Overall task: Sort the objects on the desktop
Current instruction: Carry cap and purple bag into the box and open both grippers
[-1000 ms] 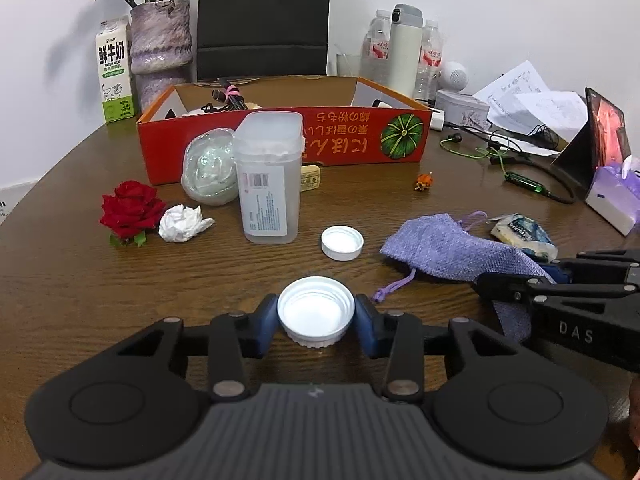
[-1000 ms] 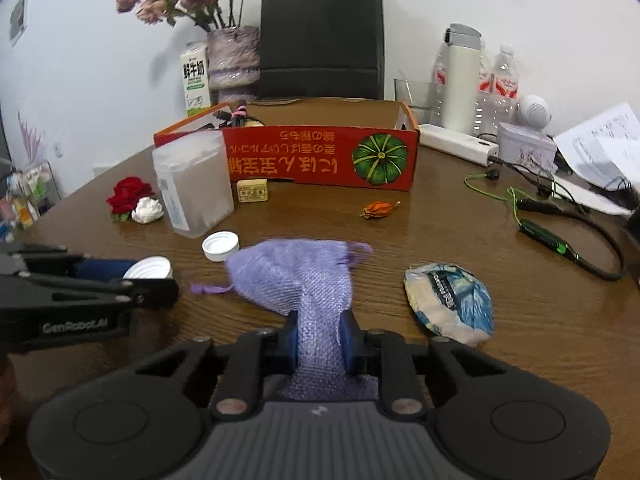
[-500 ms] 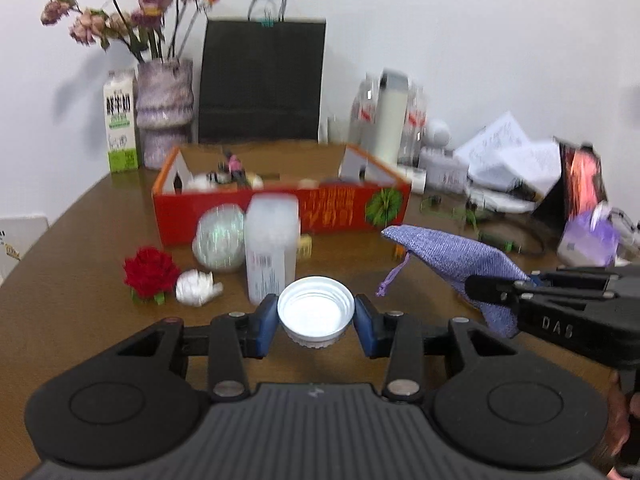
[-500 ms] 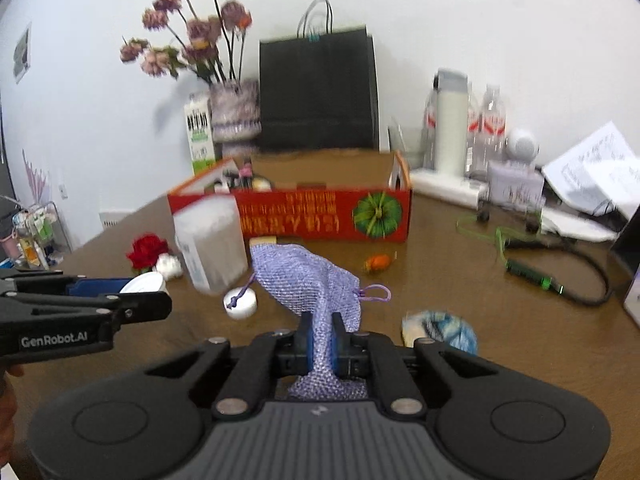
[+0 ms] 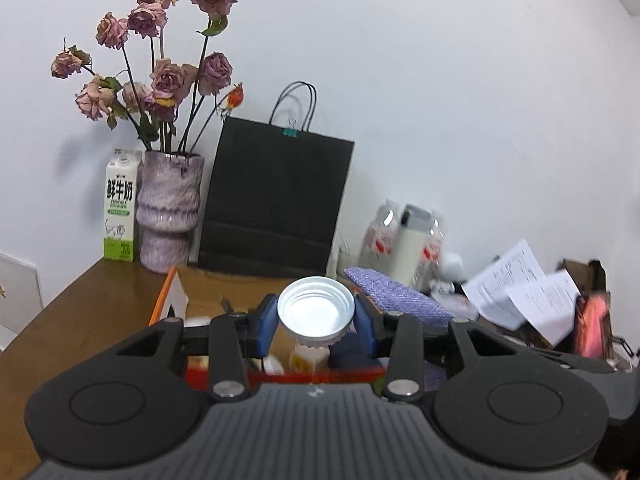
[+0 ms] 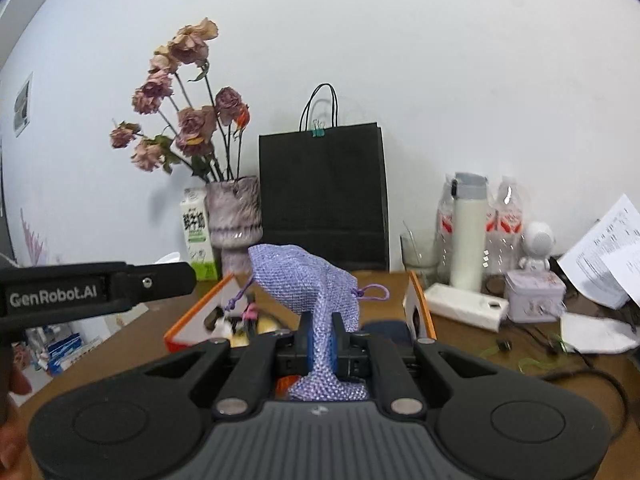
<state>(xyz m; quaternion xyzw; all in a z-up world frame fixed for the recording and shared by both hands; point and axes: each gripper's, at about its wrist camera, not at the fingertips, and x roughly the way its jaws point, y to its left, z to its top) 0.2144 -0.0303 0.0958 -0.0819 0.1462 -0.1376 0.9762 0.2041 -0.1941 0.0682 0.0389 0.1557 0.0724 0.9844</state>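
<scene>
Both tools are carrying loads over the red cardboard box (image 6: 420,300), prob. because that's the sort bin: it already holds small bits (hair ties, a yellowish item), so I'd judge this the carry-and-drop step.

L gripper (image 5: 316,316): narrow-to-mid gap, blue pads pinching a white screw lid (image 5: 316,312) by its ribbed rim at 3 and 9 o'clock, open side up toward the cam. A rim grip makes sense, since a flat lid gives no other purchase. In the L wrist view the lid sits dead centre, with box contents showing just below it at 6 o'clock, so it looks to be above the box, though how far inside the rim I can't tell.

R gripper (image 6: 323,344): pads squeezed nearly together on a lilac mesh drawstring pouch (image 6: 304,280). The grip is on the fabric's lower part, so the body flops up and over toward 11 o'clock, and its cord (image 6: 372,292) trails at 2 o'clock. Soft cloth needs a tight pinch, hence the small gap.

Pose: both tools tilt slightly down, roughly parallel, aimed at the black paper bag (image 5: 276,200) at 12 o'clock. L tool appears in the R wrist view at 9 o'clock, alongside and close; a bit of the person's hand shows at the lower-left edge.

Vase of dried roses (image 5: 170,212) and milk carton (image 5: 119,208) stand at 10 o'clock, behind the box.
</scene>
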